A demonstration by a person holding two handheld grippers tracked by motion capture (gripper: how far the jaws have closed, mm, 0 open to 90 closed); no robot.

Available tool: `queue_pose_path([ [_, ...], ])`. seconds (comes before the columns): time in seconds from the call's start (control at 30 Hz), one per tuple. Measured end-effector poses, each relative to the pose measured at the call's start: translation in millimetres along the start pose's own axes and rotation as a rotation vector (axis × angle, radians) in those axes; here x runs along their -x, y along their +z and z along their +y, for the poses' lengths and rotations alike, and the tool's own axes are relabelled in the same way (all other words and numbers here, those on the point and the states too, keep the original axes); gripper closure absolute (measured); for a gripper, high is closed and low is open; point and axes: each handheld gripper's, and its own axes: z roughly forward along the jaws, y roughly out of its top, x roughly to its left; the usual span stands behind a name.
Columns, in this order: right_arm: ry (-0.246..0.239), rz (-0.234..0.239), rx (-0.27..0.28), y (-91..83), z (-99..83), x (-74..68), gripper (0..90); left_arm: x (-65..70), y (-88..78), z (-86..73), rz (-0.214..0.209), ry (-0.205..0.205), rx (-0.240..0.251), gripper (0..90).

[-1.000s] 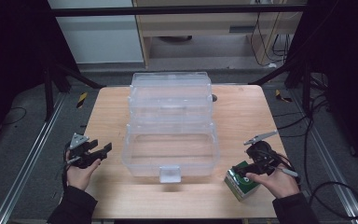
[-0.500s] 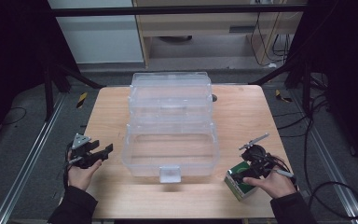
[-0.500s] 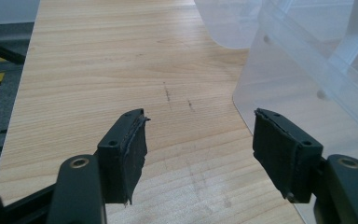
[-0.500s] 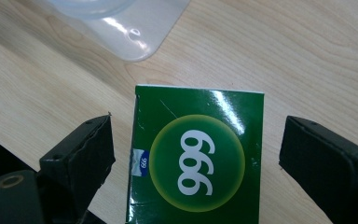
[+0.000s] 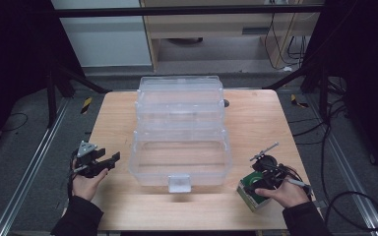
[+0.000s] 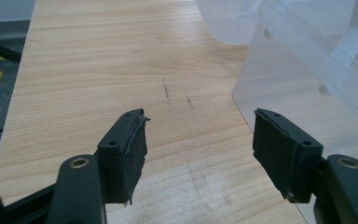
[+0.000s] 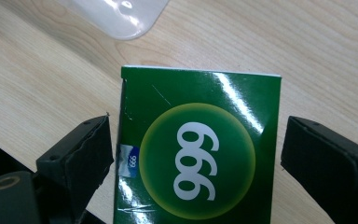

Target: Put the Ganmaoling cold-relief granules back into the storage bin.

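The left gripper (image 5: 109, 160) is held level in the person's left hand (image 5: 86, 179), jaws wide apart. The right gripper (image 5: 256, 184) points down from the right hand (image 5: 286, 192), its jaws having just opened wide.

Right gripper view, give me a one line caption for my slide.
Open right gripper poised over a green box marked 999 on the wooden table, jaws either side, not gripping it.
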Motion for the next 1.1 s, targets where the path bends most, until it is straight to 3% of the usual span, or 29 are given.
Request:
queue_pose_path([
  [0.47,-0.016,0.025,-0.059,14.0,1.3,3.7,11.8,0.7,1.9,-1.1,-0.002,0.007,-0.011,34.2],
  [0.67,0.009,0.026,-0.083,15.9,2.9,2.5,12.5,0.5,2.1,-1.3,-0.001,0.007,-0.013,34.2],
  [1.1,0.002,0.021,-0.123,17.2,8.0,3.4,15.0,0.3,2.4,-1.6,-0.002,0.008,-0.018,34.2],
])
